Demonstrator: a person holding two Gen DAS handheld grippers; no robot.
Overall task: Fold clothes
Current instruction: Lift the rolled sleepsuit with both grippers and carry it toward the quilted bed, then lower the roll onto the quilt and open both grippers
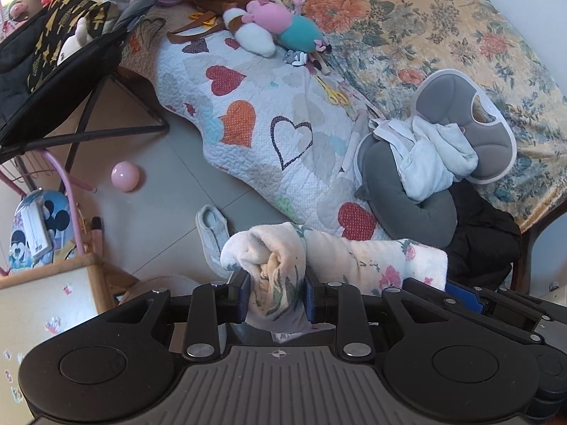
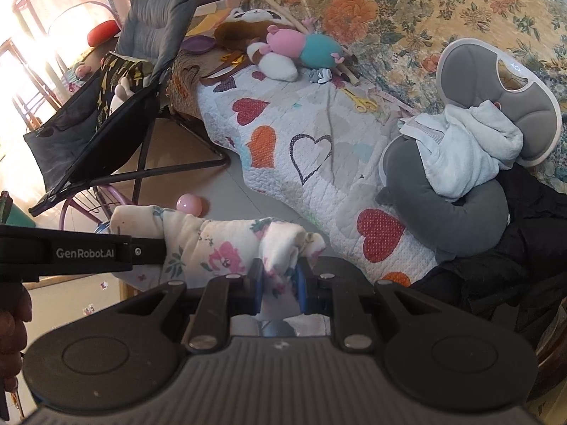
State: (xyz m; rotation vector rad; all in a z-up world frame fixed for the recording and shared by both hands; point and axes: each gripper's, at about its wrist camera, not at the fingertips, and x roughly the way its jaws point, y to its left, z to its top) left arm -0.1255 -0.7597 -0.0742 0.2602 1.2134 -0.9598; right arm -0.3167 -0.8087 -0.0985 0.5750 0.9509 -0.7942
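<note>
Above the heart-print quilt, both hand-held grippers clamp a floral garment.

Heart quilt, plush toys, pink ball.

Black tool — blue pads, silver screws, "GenRobot.AI" lettering.

Right gripper has its blue pads pinched on one end of a bunched white floral cloth, the left gripper has the other end. Behind: heart-print white quilt, pink ball on the floor.
</note>
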